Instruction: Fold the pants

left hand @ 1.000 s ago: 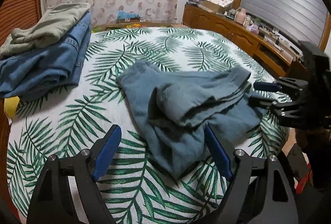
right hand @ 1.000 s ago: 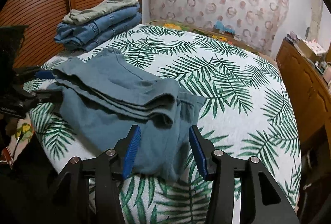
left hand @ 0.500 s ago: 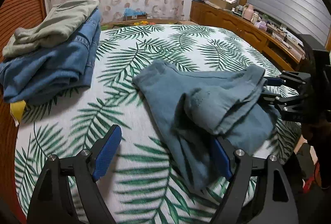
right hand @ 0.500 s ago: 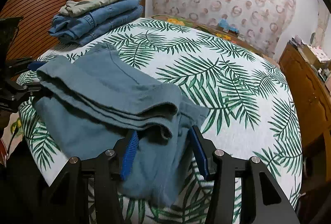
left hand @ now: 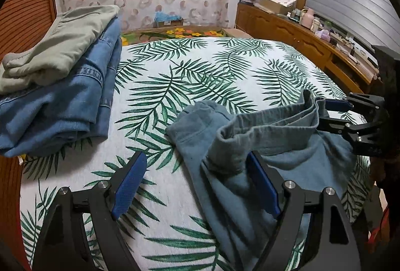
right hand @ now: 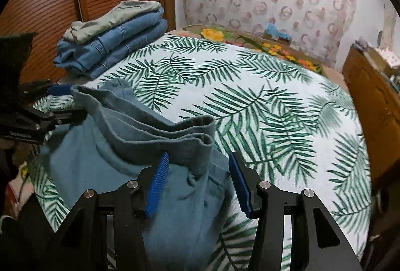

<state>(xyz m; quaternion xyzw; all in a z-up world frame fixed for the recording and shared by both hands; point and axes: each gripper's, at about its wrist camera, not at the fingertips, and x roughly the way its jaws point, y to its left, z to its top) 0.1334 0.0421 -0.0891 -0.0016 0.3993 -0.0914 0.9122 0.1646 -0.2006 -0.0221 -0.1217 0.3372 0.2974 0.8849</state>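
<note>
Both wrist views sit close over the bed's (left hand: 190,76) near edge, angled downward; each shares the pants (left hand: 275,146) and wardrobe-side stack (right hand: 110,46).

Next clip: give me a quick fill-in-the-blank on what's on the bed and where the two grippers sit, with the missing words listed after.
1. The bedspread is printed with green ____.
2. On the stack of folded jeans lies a folded ____ garment.
3. The grey-blue pants lie crumpled at the bedspread's ____ edge.
4. The left gripper and the right gripper both have jaws standing ____.

Missing words: palm leaves; pale green; near; apart
</note>
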